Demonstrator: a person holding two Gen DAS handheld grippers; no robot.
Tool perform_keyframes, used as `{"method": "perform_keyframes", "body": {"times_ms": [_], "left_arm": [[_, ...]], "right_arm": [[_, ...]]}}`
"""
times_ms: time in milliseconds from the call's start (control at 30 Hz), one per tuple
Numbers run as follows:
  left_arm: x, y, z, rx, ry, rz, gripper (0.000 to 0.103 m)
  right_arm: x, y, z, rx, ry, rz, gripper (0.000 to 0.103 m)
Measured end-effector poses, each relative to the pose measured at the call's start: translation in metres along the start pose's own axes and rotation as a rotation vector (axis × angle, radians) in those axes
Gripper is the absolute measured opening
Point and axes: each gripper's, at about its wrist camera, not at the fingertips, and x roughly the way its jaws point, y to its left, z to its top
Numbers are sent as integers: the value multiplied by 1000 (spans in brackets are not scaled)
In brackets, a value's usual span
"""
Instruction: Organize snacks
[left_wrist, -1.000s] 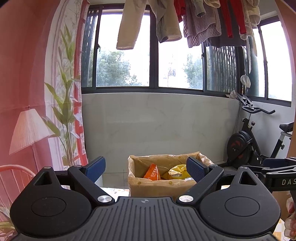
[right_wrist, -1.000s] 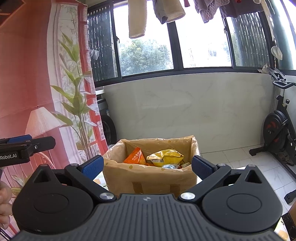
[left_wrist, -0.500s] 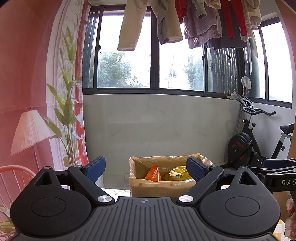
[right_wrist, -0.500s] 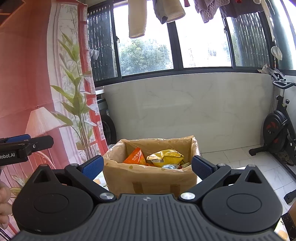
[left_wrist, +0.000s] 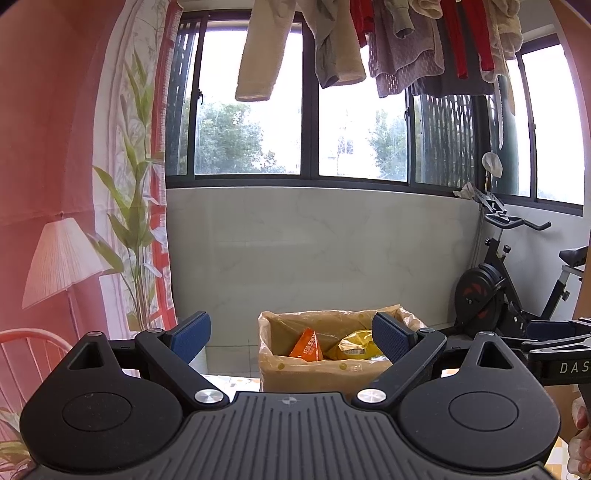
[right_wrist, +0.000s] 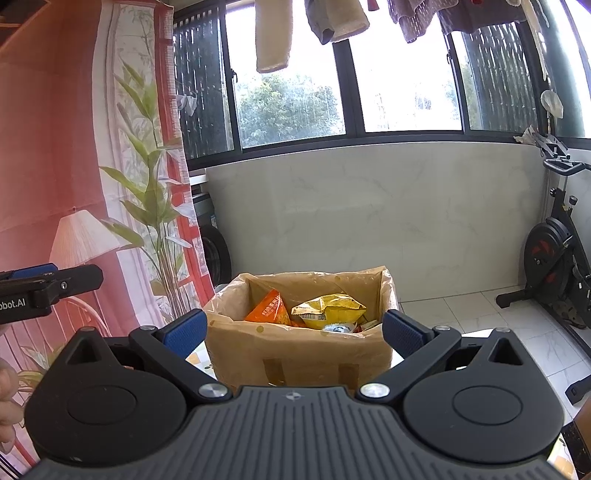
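- My left gripper (left_wrist: 291, 338) tips slightly upward: the plastic-lined cardboard snack box (left_wrist: 325, 373) sits a little lower in its view than a second ago.
- My right view barely shifts.

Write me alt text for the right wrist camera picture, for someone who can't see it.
A cardboard box lined with a plastic bag holds an orange snack packet and a yellow snack bag, seen between the open, empty right gripper fingers. The left gripper shows at the left edge; an exercise bike stands right, below windows.
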Motion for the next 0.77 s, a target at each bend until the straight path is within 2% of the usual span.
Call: {"method": "perform_keyframes", "body": {"times_ms": [767], "left_arm": [[5,3,-6,-8,18,-2,95]], "right_arm": [[5,-1,-6,0,21,-6,103]]}}
